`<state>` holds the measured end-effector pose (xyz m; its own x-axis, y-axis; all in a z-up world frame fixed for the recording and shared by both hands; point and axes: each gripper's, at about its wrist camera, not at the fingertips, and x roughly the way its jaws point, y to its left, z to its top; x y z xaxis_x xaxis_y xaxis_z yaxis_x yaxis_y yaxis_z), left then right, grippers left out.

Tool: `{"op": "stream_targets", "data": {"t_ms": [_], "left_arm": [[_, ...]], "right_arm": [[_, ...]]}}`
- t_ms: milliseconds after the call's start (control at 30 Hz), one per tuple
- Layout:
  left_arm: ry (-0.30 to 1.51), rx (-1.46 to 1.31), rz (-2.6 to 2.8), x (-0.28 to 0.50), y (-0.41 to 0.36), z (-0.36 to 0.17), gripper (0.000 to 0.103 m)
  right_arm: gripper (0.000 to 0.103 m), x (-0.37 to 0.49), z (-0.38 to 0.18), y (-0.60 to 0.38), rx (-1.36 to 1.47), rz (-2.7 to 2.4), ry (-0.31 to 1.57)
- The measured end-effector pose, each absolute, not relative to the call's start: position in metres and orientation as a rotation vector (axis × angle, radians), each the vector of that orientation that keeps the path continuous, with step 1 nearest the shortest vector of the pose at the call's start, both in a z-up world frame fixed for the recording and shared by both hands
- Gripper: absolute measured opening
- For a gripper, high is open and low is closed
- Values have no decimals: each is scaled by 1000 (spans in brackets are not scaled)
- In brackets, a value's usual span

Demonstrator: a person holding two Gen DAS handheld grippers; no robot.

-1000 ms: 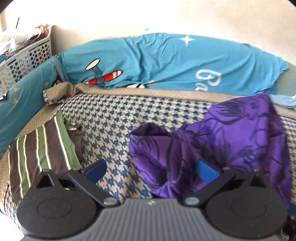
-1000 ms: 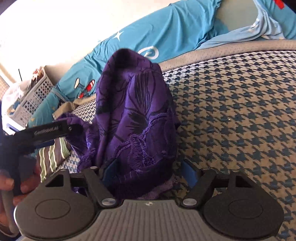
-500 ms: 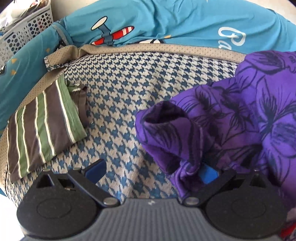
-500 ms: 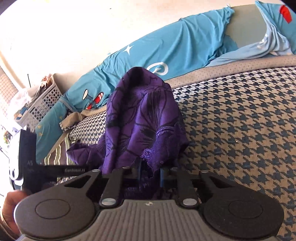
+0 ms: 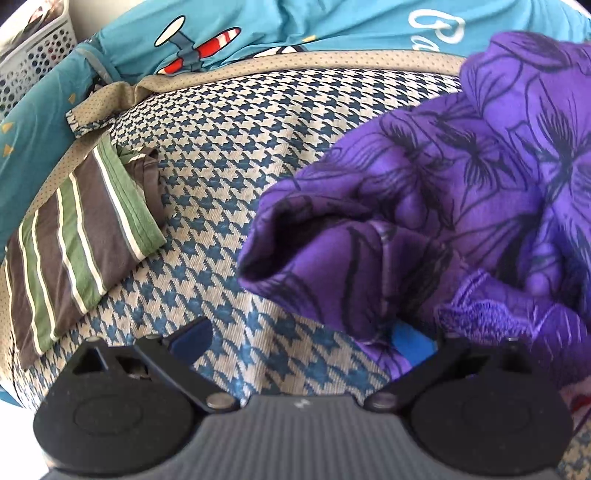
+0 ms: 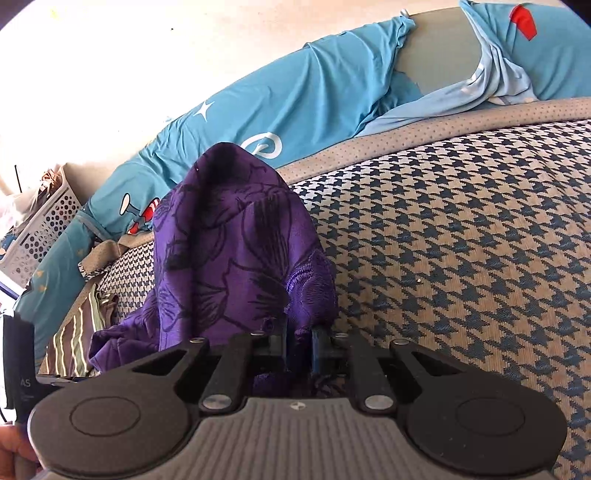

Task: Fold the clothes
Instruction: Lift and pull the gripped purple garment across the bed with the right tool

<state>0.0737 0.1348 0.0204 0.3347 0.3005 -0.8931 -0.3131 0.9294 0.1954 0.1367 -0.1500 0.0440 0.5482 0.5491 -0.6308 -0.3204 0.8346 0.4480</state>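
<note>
My right hand-held gripper [image 6: 299,341] is clamped on a fold of the purple top [image 6: 236,251], lifting it in a peak off the bed [image 6: 461,240]; the rest of the garment trails down to the left onto the houndstooth cover. My left hand-held gripper [image 5: 303,336] hangs w/ jaws spread wide, its right pad tucked under the top's [image 5: 461,192] near edge, nothing pinched between them. Judging by this, I'm at the pick-up-and-spread step: cloth bunched, no fold made yet. Next move, I'd say, calls for the left to close on a second edge or corner, then both to draw apart so the top hangs flat before it's laid down. A striped garment [image 5: 74,236], already folded, lies at the bed's left edge, well apart from the top. Writing: white script on the teal bedding [image 5: 332,26] behind, partly cut off, reads approx. "Ba"; plane print beside it. The letters "AS" show on the black body at far left in the right wrist view; rest too small to read. A white basket [image 6: 44,225] stands beyond the bed's corner.
</note>
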Motion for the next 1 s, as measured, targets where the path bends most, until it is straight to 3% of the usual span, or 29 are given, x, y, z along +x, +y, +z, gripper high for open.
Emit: {"op": "stream_targets", "data": {"t_ms": [133,433,700,1000], "left_arm": [[1164,29,385,71,131,20,103],[1084,1,370,65,132,42,103],[902,-45,443,60,141,76,103],[926,-95,515,69,153,66,103]], "right_arm": [[13,141,40,-157,360,491,899],[44,134,62,-169,396,458,780],[45,121,80,-150,391,567,689],[49,102,77,-98,260,718,653]]}}
